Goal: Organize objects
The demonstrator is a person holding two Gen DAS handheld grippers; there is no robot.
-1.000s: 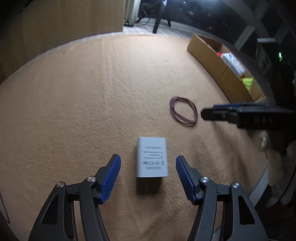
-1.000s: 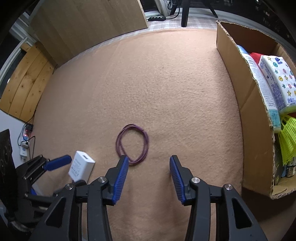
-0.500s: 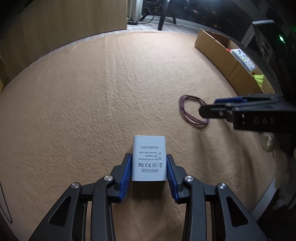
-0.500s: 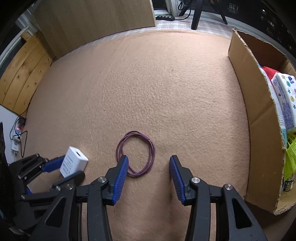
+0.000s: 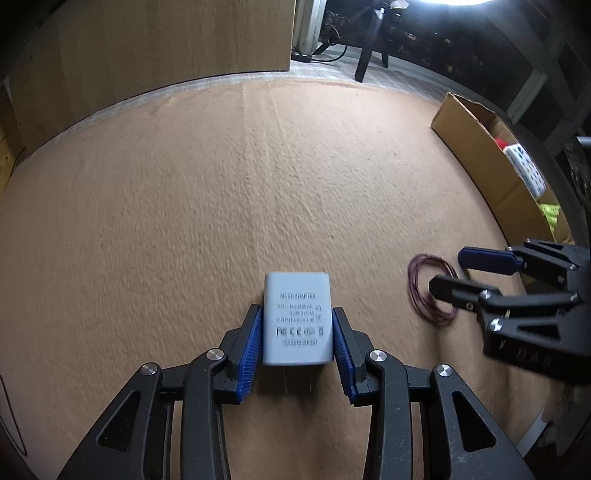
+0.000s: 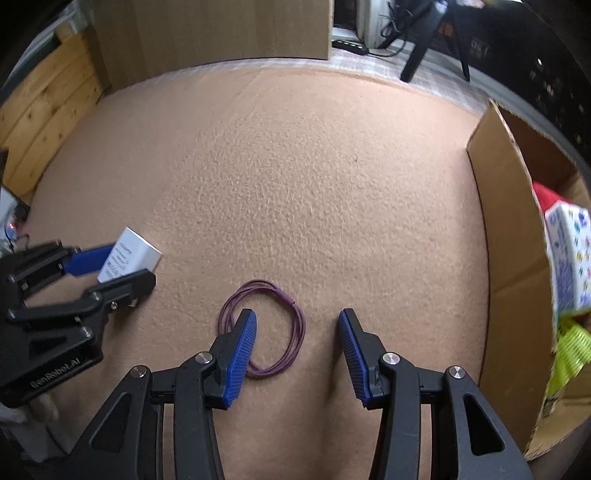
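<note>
My left gripper [image 5: 296, 321] is shut on a white AC/DC adapter [image 5: 296, 317], holding it by its two sides just above the tan carpet. From the right wrist view the adapter [image 6: 129, 254] shows tilted between the left gripper's fingers [image 6: 110, 266]. A coiled purple cord [image 6: 264, 328] lies on the carpet. My right gripper [image 6: 297, 332] is open and low over it, its left finger inside the loop and its right finger outside. The cord [image 5: 424, 291] and the right gripper [image 5: 454, 273] also show at the right of the left wrist view.
An open cardboard box [image 6: 506, 236] stands at the right, holding a patterned tissue pack [image 6: 569, 254], something red and a yellow-green mesh item [image 6: 569, 347]. Wooden panels [image 6: 40, 110] and a cardboard sheet [image 6: 214, 33] stand at the back left. Tripod legs [image 5: 369, 48] rise beyond the carpet.
My left gripper closed on the adapter and has lifted it slightly. My right gripper has moved forward and down over the purple cord, still open.
</note>
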